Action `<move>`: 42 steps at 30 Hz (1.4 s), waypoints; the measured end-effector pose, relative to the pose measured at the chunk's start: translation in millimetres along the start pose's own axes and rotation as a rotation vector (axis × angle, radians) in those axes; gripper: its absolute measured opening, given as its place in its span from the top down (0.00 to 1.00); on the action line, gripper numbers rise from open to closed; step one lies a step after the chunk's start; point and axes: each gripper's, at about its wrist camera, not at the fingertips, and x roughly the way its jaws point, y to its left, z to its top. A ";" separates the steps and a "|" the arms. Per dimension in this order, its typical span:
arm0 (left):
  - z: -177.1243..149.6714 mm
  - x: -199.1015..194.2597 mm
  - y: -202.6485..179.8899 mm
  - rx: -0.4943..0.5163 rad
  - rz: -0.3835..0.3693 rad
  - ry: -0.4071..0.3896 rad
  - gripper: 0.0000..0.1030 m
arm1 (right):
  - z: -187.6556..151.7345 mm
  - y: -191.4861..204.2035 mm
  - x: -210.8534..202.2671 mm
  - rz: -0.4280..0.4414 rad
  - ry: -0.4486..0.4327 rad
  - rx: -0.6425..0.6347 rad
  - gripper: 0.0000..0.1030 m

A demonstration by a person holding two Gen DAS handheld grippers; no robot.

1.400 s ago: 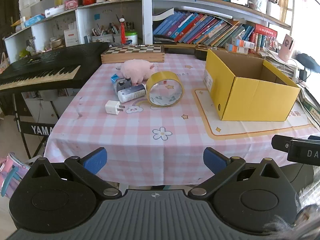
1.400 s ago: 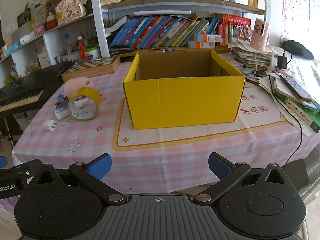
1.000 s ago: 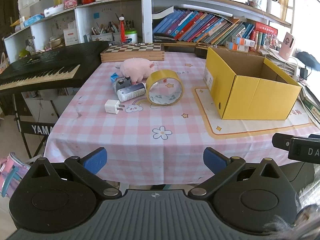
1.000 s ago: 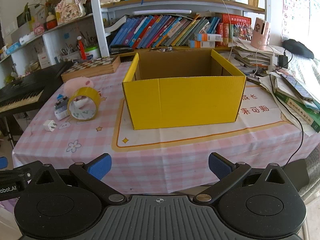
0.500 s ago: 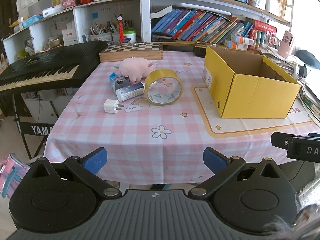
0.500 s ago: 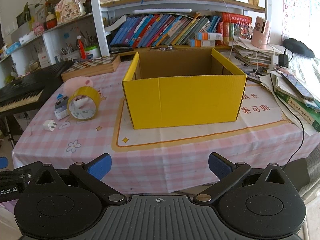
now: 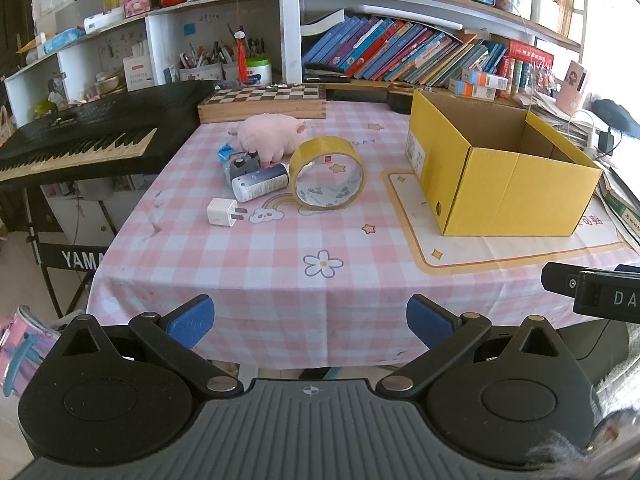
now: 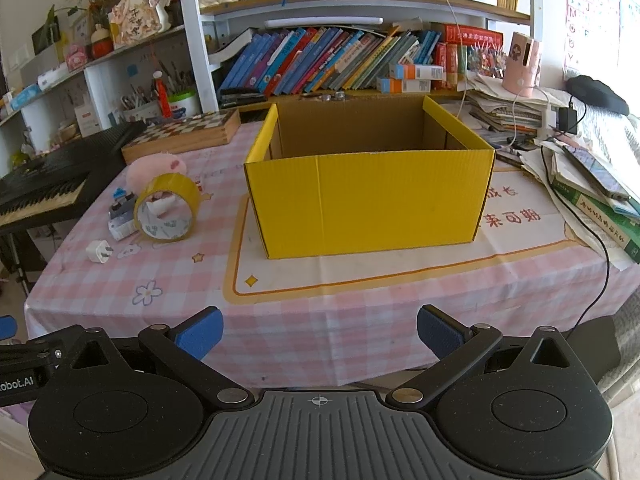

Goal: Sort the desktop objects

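Observation:
An open yellow cardboard box (image 7: 500,184) (image 8: 368,204) stands on the pink checked tablecloth (image 7: 280,264). To its left lie a yellow tape roll (image 7: 328,174) (image 8: 166,208), a pink plush pig (image 7: 272,136) (image 8: 156,168), a white-and-dark bottle on its side (image 7: 260,181), a grey device (image 7: 239,166) and a white plug adapter (image 7: 222,212) (image 8: 99,251). My left gripper (image 7: 310,320) is open and empty at the table's near edge. My right gripper (image 8: 318,330) is open and empty in front of the box.
A wooden chessboard box (image 7: 264,101) lies at the back of the table. A black keyboard (image 7: 80,140) stands to the left. Bookshelves (image 8: 340,60) rise behind. Papers, books and cables (image 8: 580,184) crowd the right side.
The left gripper has drifted slightly forward and up, so the table objects sit a little lower in its view. The right view is nearly unchanged. Both grippers stay open.

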 end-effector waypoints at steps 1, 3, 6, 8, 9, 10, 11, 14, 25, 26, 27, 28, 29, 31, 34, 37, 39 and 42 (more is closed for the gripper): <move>0.3 -0.1 -0.1 0.001 0.000 0.000 0.00 | 0.5 -0.1 -0.2 0.000 0.000 0.001 0.00; 1.3 -0.3 0.4 0.002 0.000 0.000 0.00 | 0.3 -0.3 -0.2 0.000 -0.002 0.004 0.00; 2.1 -0.8 0.2 0.005 0.000 -0.001 0.00 | 1.0 -0.9 -0.7 -0.003 -0.001 0.009 0.00; 2.5 -1.8 -0.2 0.008 -0.001 -0.003 0.00 | 1.2 -1.1 -1.6 -0.003 -0.002 0.012 0.00; 2.3 -2.2 -0.3 0.009 -0.001 -0.004 0.00 | 1.0 -1.0 -2.0 -0.003 -0.004 0.013 0.00; 2.3 -2.8 -0.2 0.009 -0.002 -0.003 0.00 | 1.4 -0.8 -2.5 -0.003 -0.004 0.012 0.00; 2.3 -2.8 -0.3 0.009 0.000 -0.004 0.00 | 1.6 -0.5 -2.8 -0.002 -0.005 0.010 0.00; 2.9 -3.3 0.2 0.005 0.000 -0.001 0.00 | 1.8 1.3 -4.1 0.001 -0.009 0.002 0.00; 3.4 -5.6 3.9 -0.006 -0.005 -0.002 0.00 | 2.6 3.2 -5.3 0.003 -0.010 -0.006 0.00; 2.9 -5.8 4.2 -0.008 -0.007 -0.002 0.00 | 2.0 3.7 -5.7 0.002 -0.010 -0.007 0.00; 2.8 -6.1 4.6 -0.009 -0.009 -0.002 0.00 | 2.0 4.0 -6.0 0.002 -0.010 -0.009 0.00; 2.7 -6.2 4.9 -0.010 -0.011 -0.002 0.00 | 1.5 5.6 -6.1 0.002 -0.010 -0.010 0.00; 2.2 -6.8 5.2 -0.011 -0.012 -0.004 0.00 | 1.0 6.2 -6.3 0.003 -0.010 -0.011 0.00; 2.0 -6.8 5.5 -0.011 -0.013 -0.003 0.00 | 0.2 6.9 -6.7 0.003 -0.008 -0.011 0.00; 0.9 -7.8 5.9 -0.010 -0.014 -0.001 0.00 | -0.9 7.1 -7.0 0.003 -0.004 -0.009 0.00; 0.7 -8.3 6.0 -0.011 -0.010 -0.001 0.00 | -2.1 7.0 -7.2 0.004 -0.001 -0.006 0.00; -0.4 -8.9 6.7 -0.014 -0.007 -0.005 0.00 | -2.2 7.0 -7.5 0.004 0.000 -0.004 0.00; -1.7 -10.3 8.8 -0.021 0.000 -0.012 0.00 | -2.4 7.5 -7.6 0.003 -0.003 -0.004 0.00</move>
